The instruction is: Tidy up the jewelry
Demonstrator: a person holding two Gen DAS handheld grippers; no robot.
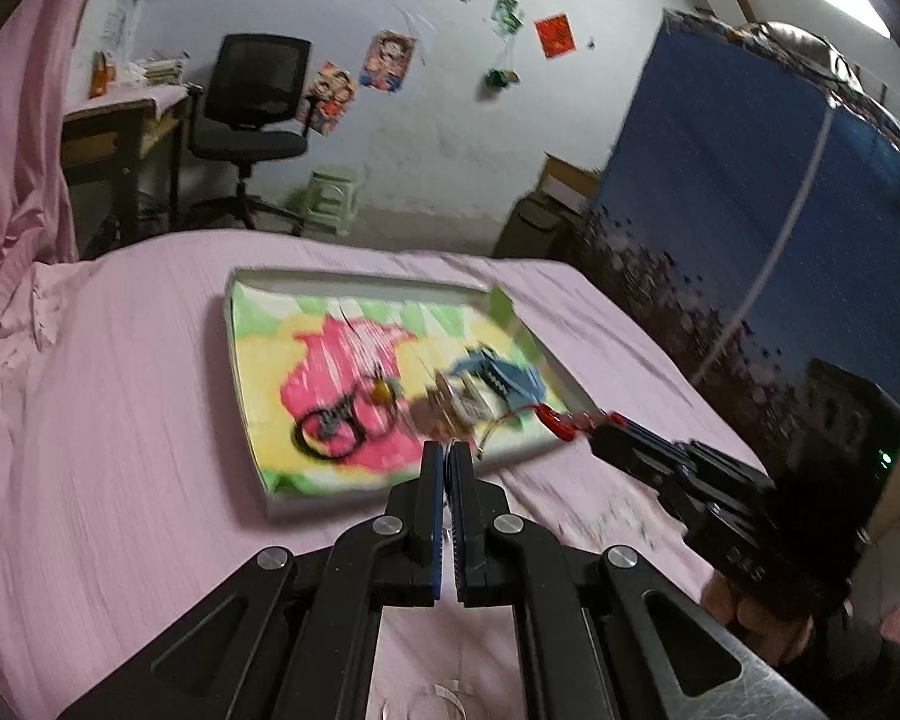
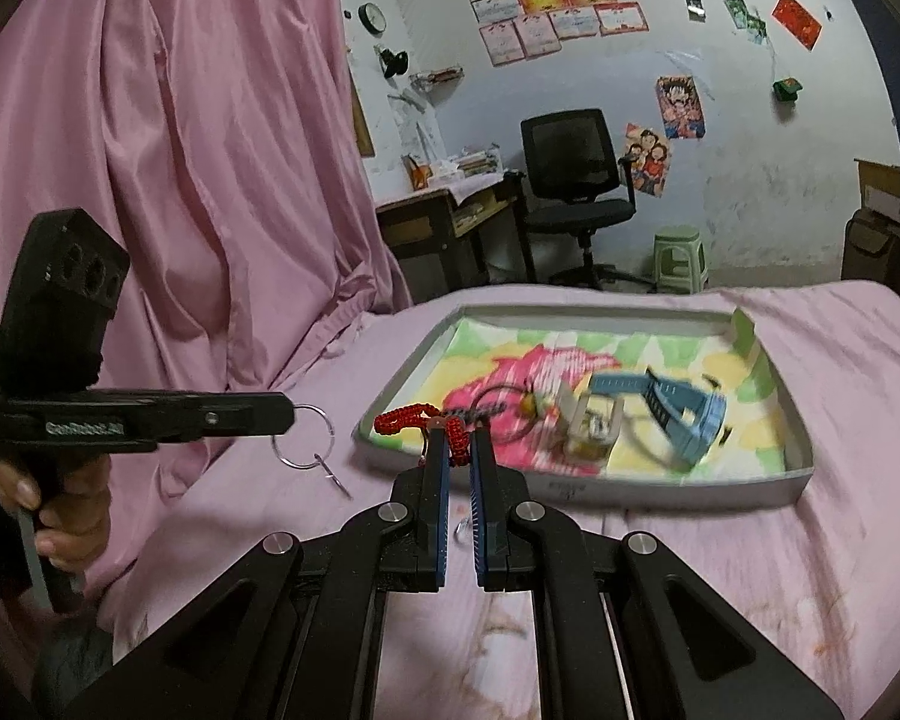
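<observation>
Tongs first: your right tongs (image 2: 459, 450) are pinched nearly together on a red braided cord (image 2: 417, 420). The cord sticks out past the tips and loops to the left, hanging just over the near edge of the tray (image 2: 744, 489). From the left wrist view you can see the same red cord (image 1: 561, 423) held at the tray's near right corner.

Your left tongs (image 1: 448, 450) are closed tight on a thin silver ring (image 2: 303, 438). The ring hangs down from the tips, over the pink bed sheet (image 2: 840, 396), just left of the tray and apart from it. A small thin wire piece dangles off the ring.

The tray sits on the bed, a little ahead of both tongs. Its floor is bright pink, yellow and green. Inside it lie a blue strap (image 2: 681, 414), a black loop (image 1: 327, 429) with a small yellow bead beside it, and a small pale boxy thing in the middle that is too blurry to name.
</observation>
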